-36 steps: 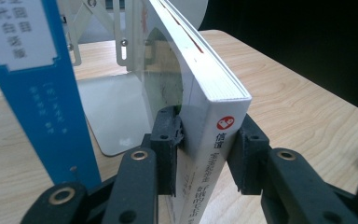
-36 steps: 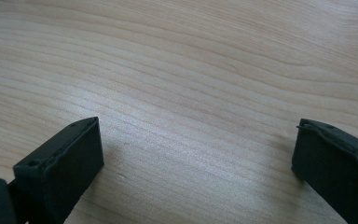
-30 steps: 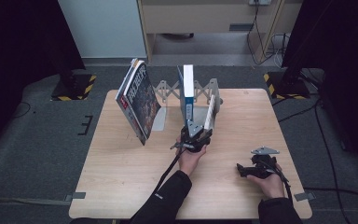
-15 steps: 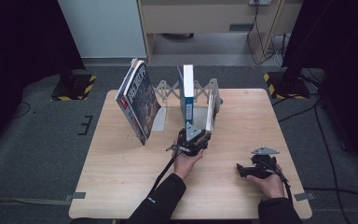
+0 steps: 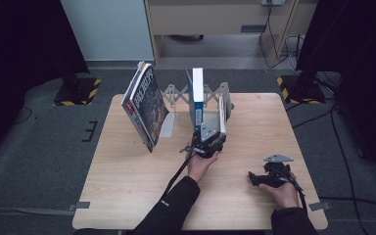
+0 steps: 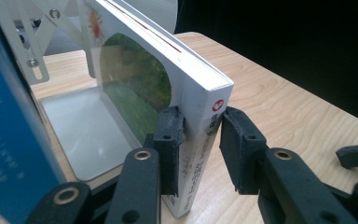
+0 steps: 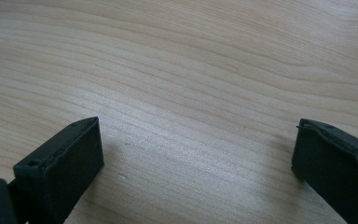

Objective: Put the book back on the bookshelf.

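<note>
A white book [image 6: 135, 88] stands upright on the base of a metal folding book rack [image 5: 215, 93], its spine toward me. My left gripper [image 6: 198, 140] is shut on the lower spine end of this book [image 5: 222, 115], with one pad on each cover. A blue and white book [image 5: 196, 95] stands upright just left of it, and its cover [image 6: 9, 140] fills the left edge of the left gripper view. My right gripper [image 5: 252, 177] rests on the table at the front right. Its jaws [image 7: 196, 163] are open over bare wood.
A magazine [image 5: 144, 105] leans at the left end of the rack, tilted toward the left. The rack's silver base plate [image 6: 84, 135] lies between the two upright books. The wooden table [image 5: 127, 196] has free room at the front left. Dark floor with cables surrounds it.
My left hand has shifted only slightly at the white book's spine. The right hand and its gripper have stayed where they were.
</note>
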Motion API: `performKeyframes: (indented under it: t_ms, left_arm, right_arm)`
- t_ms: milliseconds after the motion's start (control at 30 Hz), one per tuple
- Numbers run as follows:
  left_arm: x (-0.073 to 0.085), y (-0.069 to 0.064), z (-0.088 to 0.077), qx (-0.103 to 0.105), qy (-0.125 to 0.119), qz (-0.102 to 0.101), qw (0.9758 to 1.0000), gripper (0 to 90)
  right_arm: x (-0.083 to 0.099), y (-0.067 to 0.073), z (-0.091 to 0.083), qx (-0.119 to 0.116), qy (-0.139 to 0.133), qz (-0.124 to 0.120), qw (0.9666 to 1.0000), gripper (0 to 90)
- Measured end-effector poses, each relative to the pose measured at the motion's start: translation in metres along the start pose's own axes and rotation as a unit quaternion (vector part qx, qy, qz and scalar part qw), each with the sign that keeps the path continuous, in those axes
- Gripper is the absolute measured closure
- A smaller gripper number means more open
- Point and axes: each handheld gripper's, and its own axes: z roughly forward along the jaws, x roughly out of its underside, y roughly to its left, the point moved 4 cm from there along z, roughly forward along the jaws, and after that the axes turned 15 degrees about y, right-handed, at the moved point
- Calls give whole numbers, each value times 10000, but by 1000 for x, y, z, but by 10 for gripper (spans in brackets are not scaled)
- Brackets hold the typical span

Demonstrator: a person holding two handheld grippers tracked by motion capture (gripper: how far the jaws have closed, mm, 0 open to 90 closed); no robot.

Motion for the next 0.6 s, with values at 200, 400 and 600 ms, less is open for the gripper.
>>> performKeyframes:
  t_ms: [200,400,600]
  left_arm:
    - [-9,2,9,-120,63,28,9999,664]
    - [-17,6,15,-244,146,70,9996,656]
    - [-21,7,18,-298,166,127,9993,649]
  right_arm:
    - [0,0,0,-1,0,-3,10000,21]
    - [0,0,0,0,2,-4,10000,22]
    - [0,0,0,2,2,-8,10000,23]
